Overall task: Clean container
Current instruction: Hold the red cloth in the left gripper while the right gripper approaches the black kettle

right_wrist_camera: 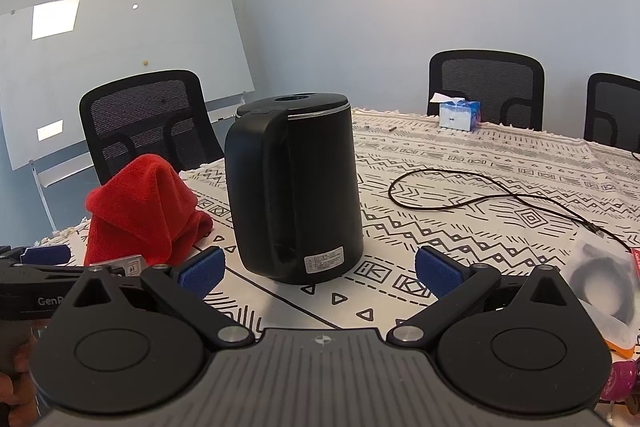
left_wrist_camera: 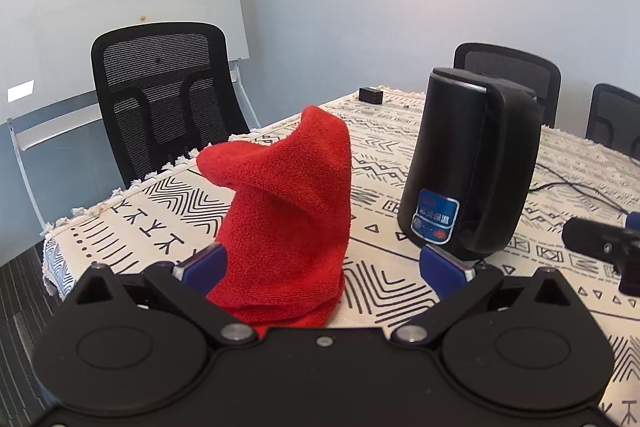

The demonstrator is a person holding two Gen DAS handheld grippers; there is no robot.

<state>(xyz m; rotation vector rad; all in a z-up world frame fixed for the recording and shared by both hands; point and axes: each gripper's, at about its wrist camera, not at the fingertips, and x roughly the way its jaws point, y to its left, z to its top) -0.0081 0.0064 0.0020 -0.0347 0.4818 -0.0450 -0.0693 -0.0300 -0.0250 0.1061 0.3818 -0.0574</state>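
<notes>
Both hand-held grippers wide open: left hand-held gripper point(left_wrist_camera: 322, 265), right hand-held gripper point(right_wrist_camera: 318, 271)

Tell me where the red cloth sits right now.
The red cloth stands bunched on the patterned tablecloth, left of the black kettle in both wrist views, near the table edge.

One black kettle point(right_wrist_camera: 294, 187), one red cloth point(right_wrist_camera: 144, 211), one tissue box point(right_wrist_camera: 459, 114), one black cable point(right_wrist_camera: 500, 199), three mesh chairs point(right_wrist_camera: 148, 123); two grippers point(right_wrist_camera: 320, 273), both spread wide.
</notes>
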